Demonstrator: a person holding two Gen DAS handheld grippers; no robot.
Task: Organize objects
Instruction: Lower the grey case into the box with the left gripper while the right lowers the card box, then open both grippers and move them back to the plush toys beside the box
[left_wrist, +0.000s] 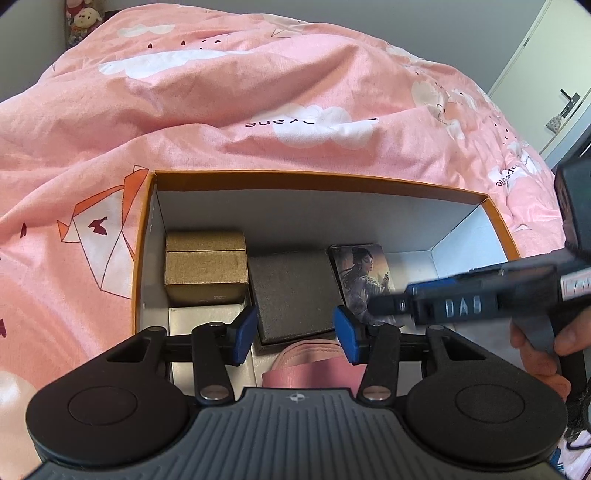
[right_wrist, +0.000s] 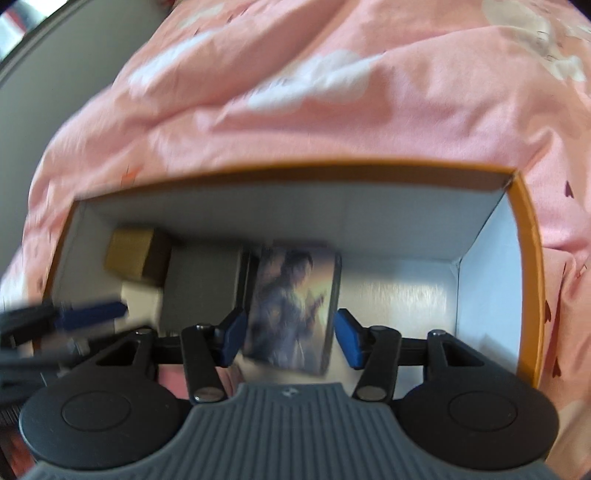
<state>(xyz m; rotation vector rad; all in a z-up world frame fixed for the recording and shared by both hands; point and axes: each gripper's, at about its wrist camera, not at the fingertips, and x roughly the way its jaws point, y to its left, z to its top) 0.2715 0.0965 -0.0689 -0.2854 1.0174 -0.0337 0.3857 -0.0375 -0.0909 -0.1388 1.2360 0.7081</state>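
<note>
Apparently both claws hover apart over the orange box (left_wrist: 495, 221).

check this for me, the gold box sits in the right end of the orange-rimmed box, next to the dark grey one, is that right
Not quite. The gold box sits in the left end of the orange-rimmed box, as the left wrist view shows. It is indeed next to the dark grey one.
</note>
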